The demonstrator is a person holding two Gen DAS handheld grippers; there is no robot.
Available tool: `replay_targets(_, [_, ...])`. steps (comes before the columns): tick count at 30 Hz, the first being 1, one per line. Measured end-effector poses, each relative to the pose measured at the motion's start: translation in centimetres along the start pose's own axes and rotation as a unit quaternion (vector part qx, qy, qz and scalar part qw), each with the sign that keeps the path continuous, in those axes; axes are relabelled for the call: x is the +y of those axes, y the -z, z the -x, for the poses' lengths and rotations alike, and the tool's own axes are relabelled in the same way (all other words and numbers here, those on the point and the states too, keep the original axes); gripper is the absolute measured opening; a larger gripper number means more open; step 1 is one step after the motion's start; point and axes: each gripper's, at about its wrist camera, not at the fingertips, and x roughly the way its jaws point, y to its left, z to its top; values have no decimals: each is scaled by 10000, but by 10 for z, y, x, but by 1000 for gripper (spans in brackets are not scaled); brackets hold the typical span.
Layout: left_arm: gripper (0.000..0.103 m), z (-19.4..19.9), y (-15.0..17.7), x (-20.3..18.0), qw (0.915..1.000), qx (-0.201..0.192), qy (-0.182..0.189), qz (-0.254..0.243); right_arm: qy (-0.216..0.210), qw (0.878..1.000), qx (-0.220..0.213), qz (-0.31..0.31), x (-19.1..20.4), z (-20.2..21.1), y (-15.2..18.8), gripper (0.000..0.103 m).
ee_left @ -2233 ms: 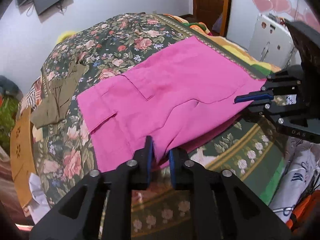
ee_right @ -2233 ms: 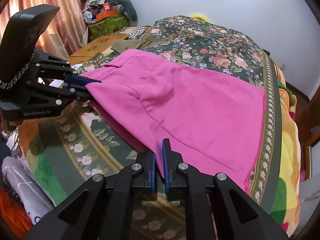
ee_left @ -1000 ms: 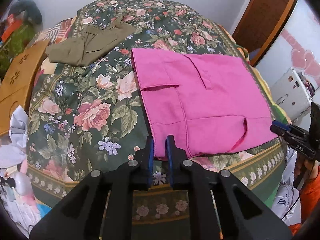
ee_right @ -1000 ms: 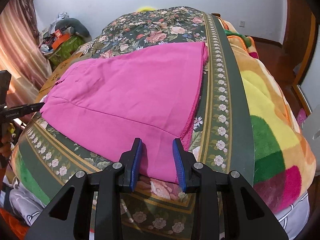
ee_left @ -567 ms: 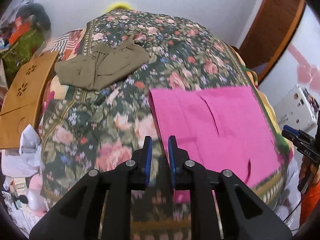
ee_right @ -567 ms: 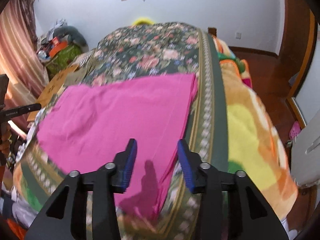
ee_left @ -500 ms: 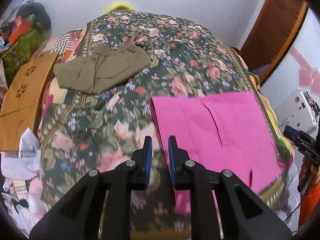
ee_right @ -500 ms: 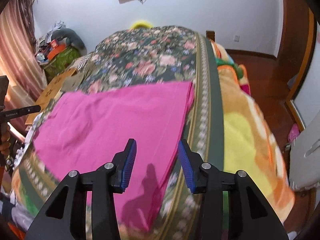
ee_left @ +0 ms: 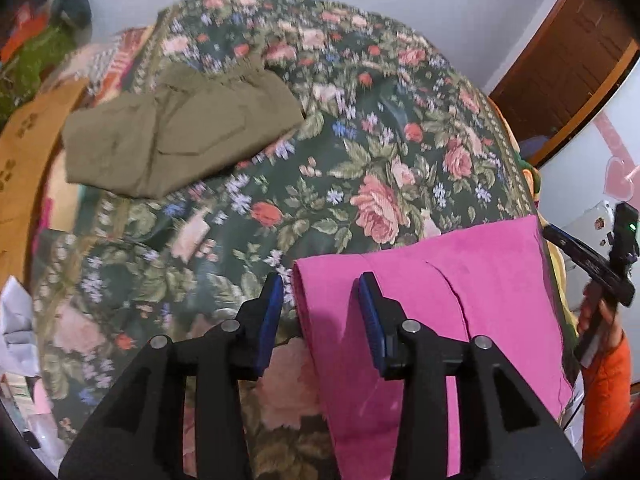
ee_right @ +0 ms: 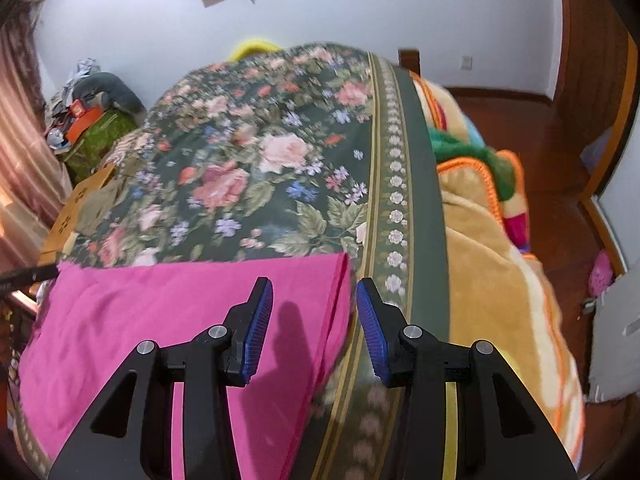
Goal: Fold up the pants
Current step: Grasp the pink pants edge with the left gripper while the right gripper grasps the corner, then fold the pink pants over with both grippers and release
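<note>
We've got the bright pink cloth pants [ee_left: 460, 300] lying flat on the dark green floral bedspread [ee_left: 360, 140], lower right of the left wrist view and lower left of the right wrist view [ee_right: 160, 320], near the bedspread's bordered edge. They look folded over at least once: a doubled edge shows at the left side by our left gripper [ee_left: 320, 312] and layered edges at the right side by our right gripper [ee_right: 314, 320], so we judge the lengthwise fold is done & laid down. Both sets of tongs are spread apart w/ nothing between the blue pads; the left one straddles the pants' folded corner, the right one hangs over the opposite end w/ its shadow on the cloth. Whether the pads touch fabric we can't tell. Left to do, prob.: one more crosswise fold to make it compact, maybe smoothing. An olive-brown folded garment [ee_left: 180, 136] sits upper left of the left view, well apart from the pink pair, so likely a finished piece.
</note>
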Motion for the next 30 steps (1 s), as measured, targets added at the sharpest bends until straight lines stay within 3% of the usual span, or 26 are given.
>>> replay_targets(5, [37, -14, 6, -4, 9996, 69, 277, 0, -339, 9993, 166, -32, 1, -19, 1, 40])
replay_targets(6, [24, -13, 7, -6, 9993, 43, 350, -76, -396, 9991, 160, 3, 3, -19, 2, 36])
replay_targets(7, [17, -13, 9, -9, 9988, 50, 466, -170, -444, 9989, 157, 75, 6, -20, 4, 22])
replay_targets(9, [15, -11, 11, -14, 9988, -17, 385, -291, -398, 9986, 114, 325, 13, -20, 7, 8])
replay_targets(12, [12, -8, 12, -17, 9989, -108, 230, -403, -98, 9966, -99, 806, 25, -15, 10, 4])
replay_targets(16, [3, -5, 19, -19, 9969, -280, -416, -608, 384, 9937, -292, 1008, 24, -11, 7, 2])
replay_targets(23, [3, -3, 25, -14, 9951, -190, -616, -743, 506, 9956, 21, 782, 7, -15, 6, 2])
replay_targets(26, [5, 7, 21, -15, 9946, -267, -711, -709, 533, 9964, -39, 662, 13, 2, 0, 8])
replay_targets(27, [5, 13, 19, -16, 9943, -329, -727, -709, 577, 9960, -78, 682, 18, 8, -2, 17])
replay_targets(28, [5, 20, 17, -17, 9940, -409, -724, -707, 589, 9955, -141, 728, 23, 16, -5, 33])
replay_targets(30, [5, 34, 12, -23, 9935, -560, -656, -737, 502, 9946, -361, 833, 36, 33, -8, 51])
